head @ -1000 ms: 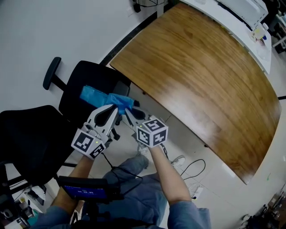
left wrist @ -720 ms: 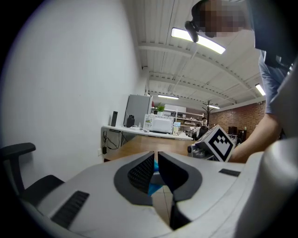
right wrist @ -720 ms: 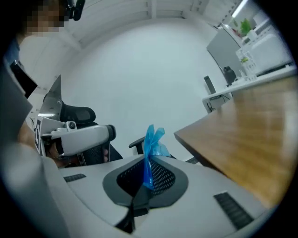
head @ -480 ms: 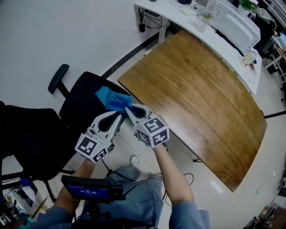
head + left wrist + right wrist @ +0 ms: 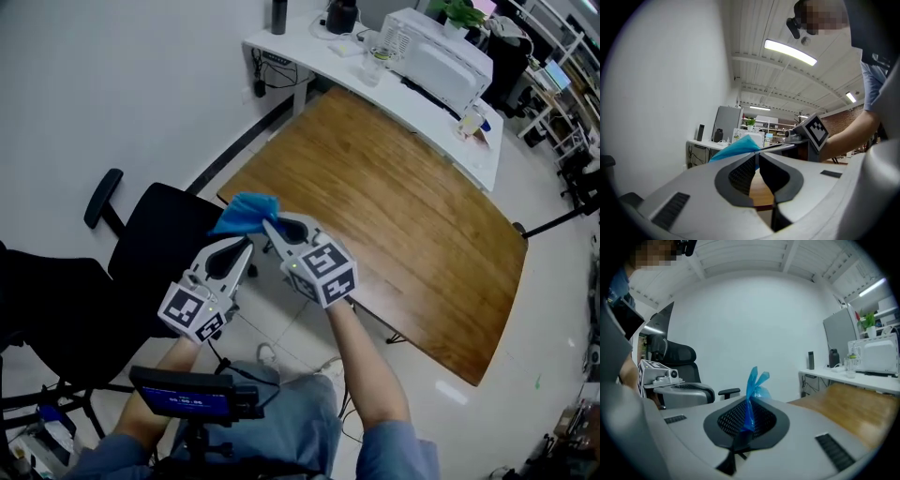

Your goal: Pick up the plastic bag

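The blue plastic bag point(image 5: 246, 212) hangs bunched in the air between the black chair and the wooden table's corner. My right gripper point(image 5: 269, 225) is shut on it; in the right gripper view a thin fold of the bag point(image 5: 752, 390) is pinched between the pads and sticks up past the right gripper's tips point(image 5: 751, 401). My left gripper point(image 5: 247, 246) sits just below and left of the bag with its jaws together. In the left gripper view the bag point(image 5: 738, 147) shows behind the left gripper's closed tips point(image 5: 757, 154), beside the right gripper's marker cube point(image 5: 813, 131).
A black office chair point(image 5: 159, 234) stands under and left of the grippers. The brown wooden table point(image 5: 394, 216) spreads to the right. Behind it is a white desk point(image 5: 309, 52) with a printer point(image 5: 436, 61) and bottles. A small screen point(image 5: 183, 401) sits near my body.
The bag has come up off the chair seat with the right gripper and now hangs near the table's corner. Both grippers rose together, and the left stays close beside the right.
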`<action>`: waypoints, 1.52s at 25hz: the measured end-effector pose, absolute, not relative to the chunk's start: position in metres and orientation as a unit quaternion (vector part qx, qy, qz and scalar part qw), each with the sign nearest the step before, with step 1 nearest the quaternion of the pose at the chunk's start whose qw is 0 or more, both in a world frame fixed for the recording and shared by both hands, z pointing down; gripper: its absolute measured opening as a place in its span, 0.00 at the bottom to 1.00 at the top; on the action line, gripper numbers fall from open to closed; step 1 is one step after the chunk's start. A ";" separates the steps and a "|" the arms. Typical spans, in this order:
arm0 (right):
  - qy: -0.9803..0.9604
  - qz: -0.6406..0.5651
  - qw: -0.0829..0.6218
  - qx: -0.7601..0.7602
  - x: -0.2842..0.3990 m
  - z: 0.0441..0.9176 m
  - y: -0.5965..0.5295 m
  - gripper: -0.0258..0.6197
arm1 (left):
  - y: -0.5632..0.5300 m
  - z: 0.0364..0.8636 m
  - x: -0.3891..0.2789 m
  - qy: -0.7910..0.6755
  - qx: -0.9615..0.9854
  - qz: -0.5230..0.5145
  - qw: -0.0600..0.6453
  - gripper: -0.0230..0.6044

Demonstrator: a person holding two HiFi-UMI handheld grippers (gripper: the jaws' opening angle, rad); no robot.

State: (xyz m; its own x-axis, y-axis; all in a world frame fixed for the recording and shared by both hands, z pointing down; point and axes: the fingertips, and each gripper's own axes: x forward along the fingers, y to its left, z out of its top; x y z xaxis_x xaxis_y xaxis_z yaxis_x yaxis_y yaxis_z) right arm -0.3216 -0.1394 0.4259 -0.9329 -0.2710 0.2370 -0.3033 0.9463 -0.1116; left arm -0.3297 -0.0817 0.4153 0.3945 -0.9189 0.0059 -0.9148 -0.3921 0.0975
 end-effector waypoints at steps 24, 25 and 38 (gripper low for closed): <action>-0.964 0.038 0.064 0.257 -0.089 0.366 -0.231 0.04 | -0.153 0.381 -0.130 -0.488 0.872 -0.025 0.020 0.10; -0.961 0.039 0.063 0.265 -0.077 0.366 -0.235 0.04 | -0.157 0.381 -0.122 -0.483 0.875 -0.023 0.020 0.10; -0.913 0.080 0.055 0.395 0.093 0.394 -0.251 0.04 | -0.185 0.389 0.001 -0.410 0.911 -0.008 0.033 0.10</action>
